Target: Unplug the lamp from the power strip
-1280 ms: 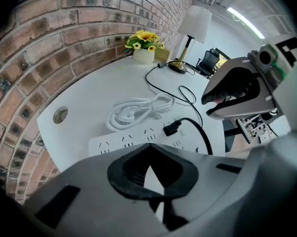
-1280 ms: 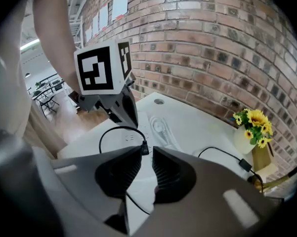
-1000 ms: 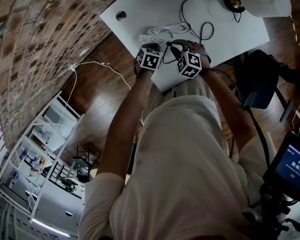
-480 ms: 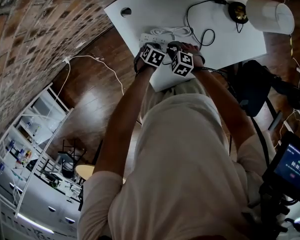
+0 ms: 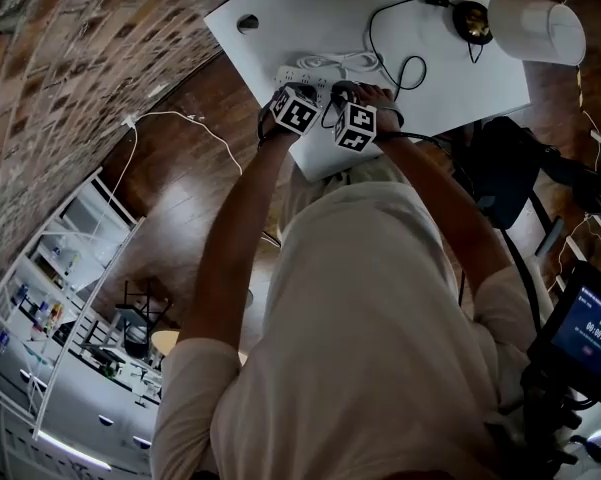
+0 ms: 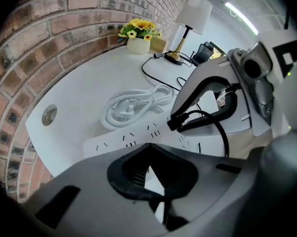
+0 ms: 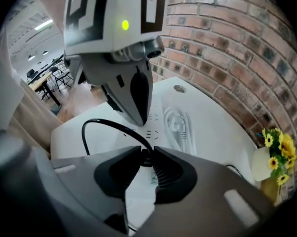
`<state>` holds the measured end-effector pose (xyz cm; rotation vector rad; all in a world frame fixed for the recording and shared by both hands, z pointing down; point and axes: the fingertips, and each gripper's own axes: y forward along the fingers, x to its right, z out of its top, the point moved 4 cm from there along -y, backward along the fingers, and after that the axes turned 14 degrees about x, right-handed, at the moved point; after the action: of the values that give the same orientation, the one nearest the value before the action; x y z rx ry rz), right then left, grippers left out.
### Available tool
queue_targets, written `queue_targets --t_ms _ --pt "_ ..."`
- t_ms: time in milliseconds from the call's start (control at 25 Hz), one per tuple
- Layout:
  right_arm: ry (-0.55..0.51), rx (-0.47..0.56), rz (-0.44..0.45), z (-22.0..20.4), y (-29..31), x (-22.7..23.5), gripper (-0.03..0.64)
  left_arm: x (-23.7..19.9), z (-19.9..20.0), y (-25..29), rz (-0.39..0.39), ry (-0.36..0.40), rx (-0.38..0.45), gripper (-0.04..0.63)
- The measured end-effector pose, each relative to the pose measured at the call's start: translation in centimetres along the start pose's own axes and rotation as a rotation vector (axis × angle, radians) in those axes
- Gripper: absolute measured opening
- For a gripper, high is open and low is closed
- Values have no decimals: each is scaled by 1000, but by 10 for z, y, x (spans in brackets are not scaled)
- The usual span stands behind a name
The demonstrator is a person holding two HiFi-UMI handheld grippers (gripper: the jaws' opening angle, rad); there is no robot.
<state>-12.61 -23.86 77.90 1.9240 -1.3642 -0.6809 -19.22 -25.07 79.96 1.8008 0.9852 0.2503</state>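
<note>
White tabletop [image 5: 460, 68] against a brick wall [image 7: 227, 48] carries the white power strip [image 6: 133, 138] — the right gripper [image 7: 146, 153] has just closed its fingers further onto the black plug [image 7: 146, 159] at the strip, the left gripper [image 6: 149, 149] just beside it with fingers together on nothing. Near the lamp [image 6: 193, 16] a white pot [image 6: 137, 46] holds yellow flowers [image 6: 138, 26].

The person wears a loose cream short-sleeved shirt [image 5: 380, 308]. The left gripper [image 6: 149, 154] and right gripper [image 7: 148, 154] are grey with ribbed black pads [image 7: 168, 170]. Behind each one's jaws sits a white cube [image 5: 297, 112] of black square markers.
</note>
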Motion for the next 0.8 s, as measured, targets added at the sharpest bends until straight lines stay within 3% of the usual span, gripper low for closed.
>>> queue_targets --t_ms 400,800 --pt "101 10 13 -4 1 5 51 2 3 3 -3 27 -29 3" --pt "85 30 -13 -2 -3 4 43 2 4 1 24 2 -8 3"
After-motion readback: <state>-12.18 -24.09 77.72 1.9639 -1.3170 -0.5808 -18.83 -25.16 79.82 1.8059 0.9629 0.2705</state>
